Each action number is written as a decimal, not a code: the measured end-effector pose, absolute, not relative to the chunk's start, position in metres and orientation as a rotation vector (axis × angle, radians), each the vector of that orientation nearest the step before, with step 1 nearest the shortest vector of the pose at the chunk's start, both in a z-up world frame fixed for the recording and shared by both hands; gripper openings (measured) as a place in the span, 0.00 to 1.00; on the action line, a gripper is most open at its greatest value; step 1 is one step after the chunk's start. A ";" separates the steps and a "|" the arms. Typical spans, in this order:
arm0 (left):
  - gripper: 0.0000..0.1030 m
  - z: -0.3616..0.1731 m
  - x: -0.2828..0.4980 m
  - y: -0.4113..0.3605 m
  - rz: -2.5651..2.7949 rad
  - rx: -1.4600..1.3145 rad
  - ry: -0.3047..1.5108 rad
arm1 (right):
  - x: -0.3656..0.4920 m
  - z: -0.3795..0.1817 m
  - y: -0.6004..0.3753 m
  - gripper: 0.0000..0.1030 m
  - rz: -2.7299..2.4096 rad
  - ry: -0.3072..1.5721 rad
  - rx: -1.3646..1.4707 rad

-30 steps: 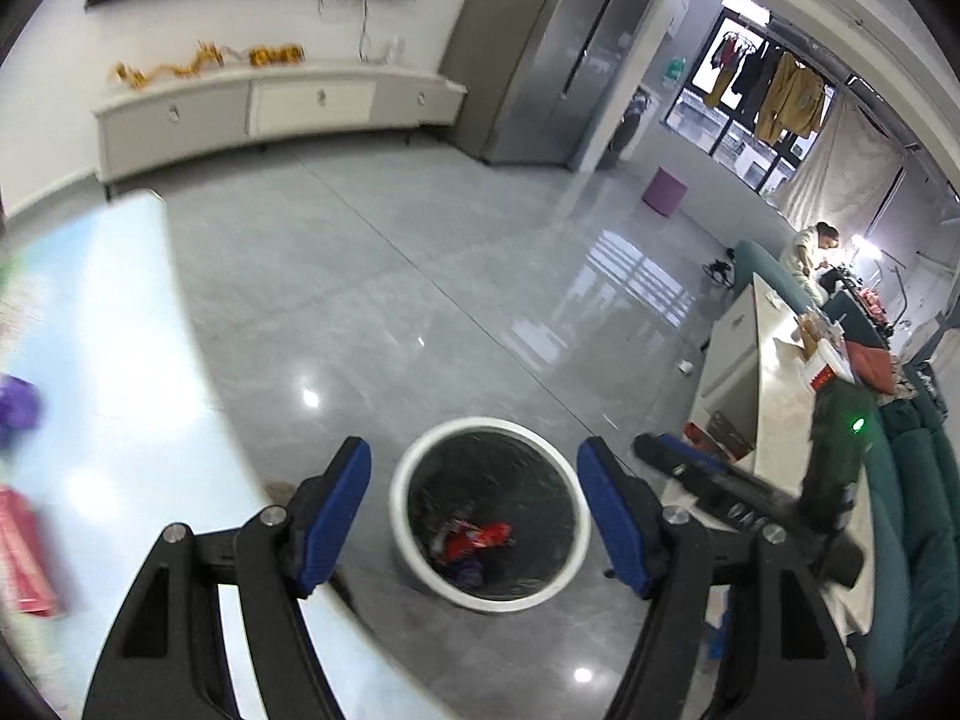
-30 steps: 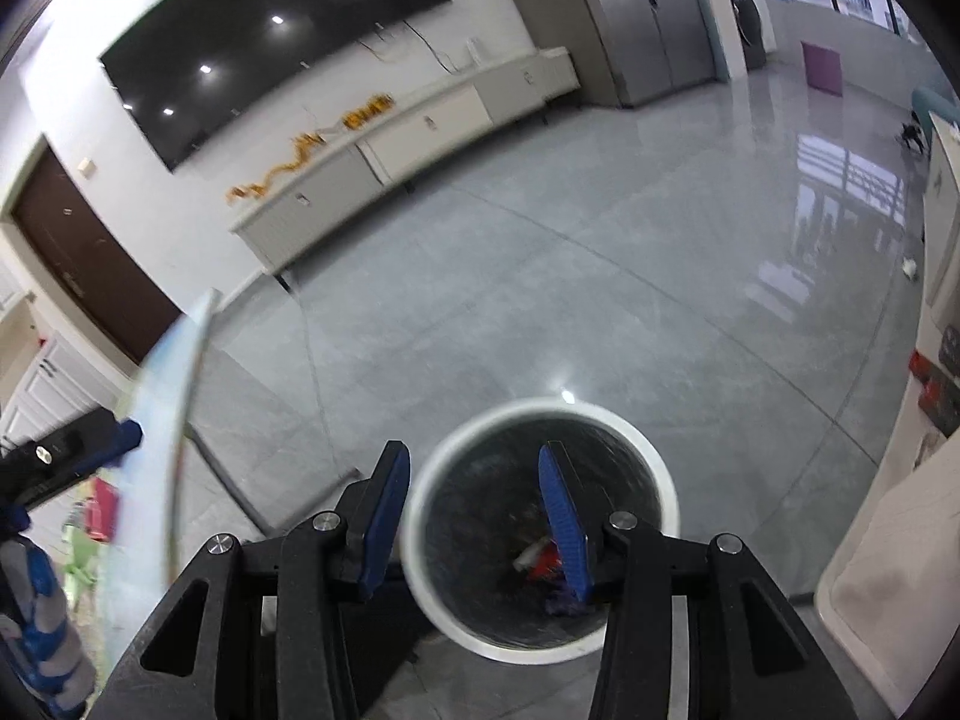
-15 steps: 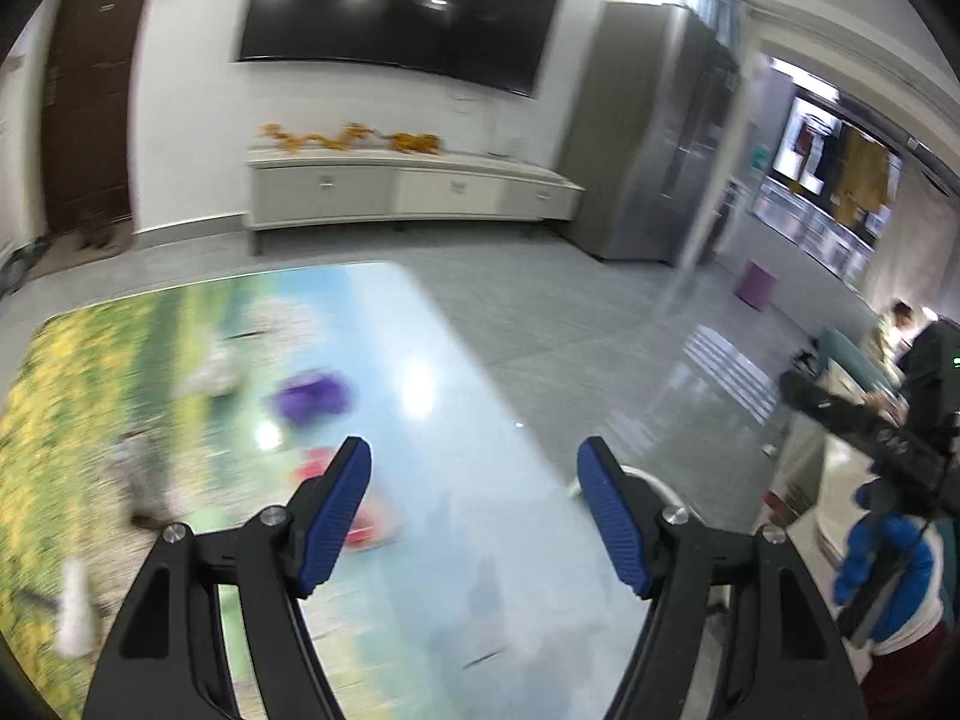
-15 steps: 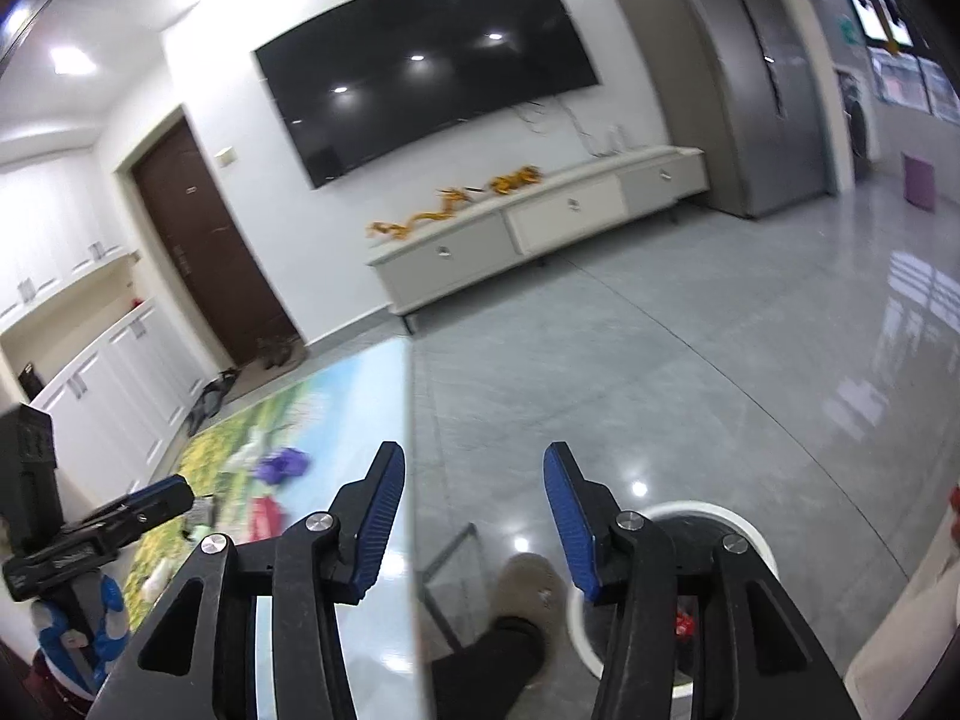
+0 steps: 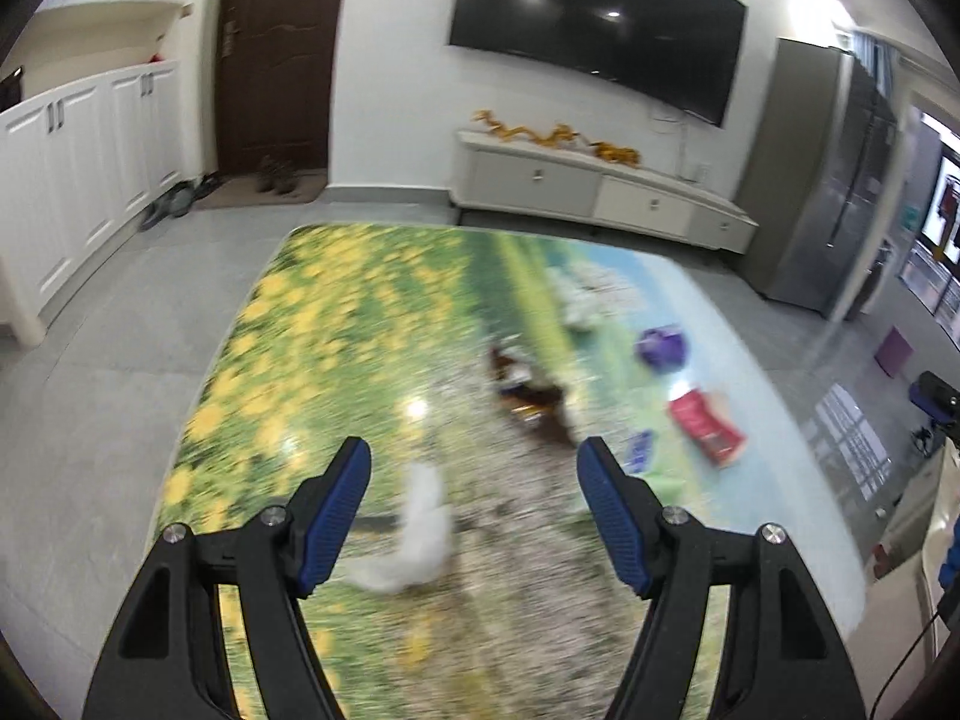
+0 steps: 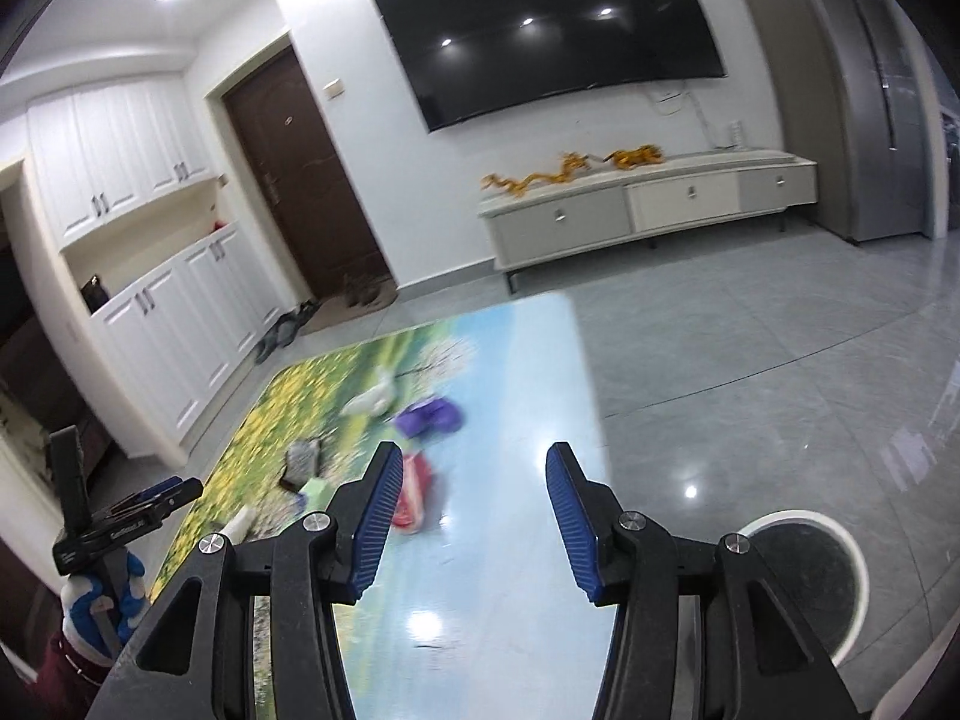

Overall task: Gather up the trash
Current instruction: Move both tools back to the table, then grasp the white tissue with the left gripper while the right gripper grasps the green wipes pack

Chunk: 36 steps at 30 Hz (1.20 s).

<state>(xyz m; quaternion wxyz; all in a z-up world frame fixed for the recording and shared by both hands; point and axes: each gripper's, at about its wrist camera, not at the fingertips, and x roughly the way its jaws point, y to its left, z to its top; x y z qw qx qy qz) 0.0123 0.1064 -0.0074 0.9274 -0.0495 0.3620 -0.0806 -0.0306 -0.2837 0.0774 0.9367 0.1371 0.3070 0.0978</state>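
Several pieces of trash lie on the landscape-print table (image 5: 336,324). In the left wrist view a crumpled white tissue (image 5: 420,534) lies just beyond my open, empty left gripper (image 5: 474,510). Further off are a brown wrapper (image 5: 528,390), a red packet (image 5: 705,426), a purple wrapper (image 5: 660,348) and a white crumple (image 5: 585,300). In the right wrist view my right gripper (image 6: 468,516) is open and empty above the table's right part, with the red packet (image 6: 414,492) by its left finger and the purple wrapper (image 6: 429,417) beyond. The white-rimmed bin (image 6: 840,546) stands on the floor at right.
Grey tiled floor (image 6: 750,330) surrounds the table. A low white TV cabinet (image 5: 588,192) and a wall TV stand at the back, white cupboards (image 5: 72,168) and a dark door at left, a grey fridge (image 5: 834,180) at right. My left gripper shows at the right wrist view's left edge (image 6: 120,516).
Both grippers have swung from above the bin on the floor back over the table. The bin has left the left view and sits at the right view's lower right edge.
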 end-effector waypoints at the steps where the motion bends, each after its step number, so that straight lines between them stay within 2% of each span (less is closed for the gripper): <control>1: 0.68 -0.010 0.011 0.109 -0.159 -0.103 0.747 | -0.028 0.075 -0.277 0.46 0.208 0.636 0.277; 15: 0.64 -0.058 0.028 0.118 -0.220 -0.096 0.838 | -0.005 0.031 -0.190 0.49 0.333 0.786 0.240; 21: 0.58 -0.064 0.033 0.117 -0.250 -0.104 0.848 | 0.011 0.010 -0.149 0.52 0.414 0.852 0.193; 29: 0.43 -0.079 0.035 0.109 -0.286 -0.088 0.884 | 0.031 -0.011 -0.115 0.57 0.479 0.912 0.154; 36: 0.37 -0.083 0.038 0.112 -0.321 -0.120 0.890 | 0.042 -0.027 -0.094 0.59 0.501 0.944 0.116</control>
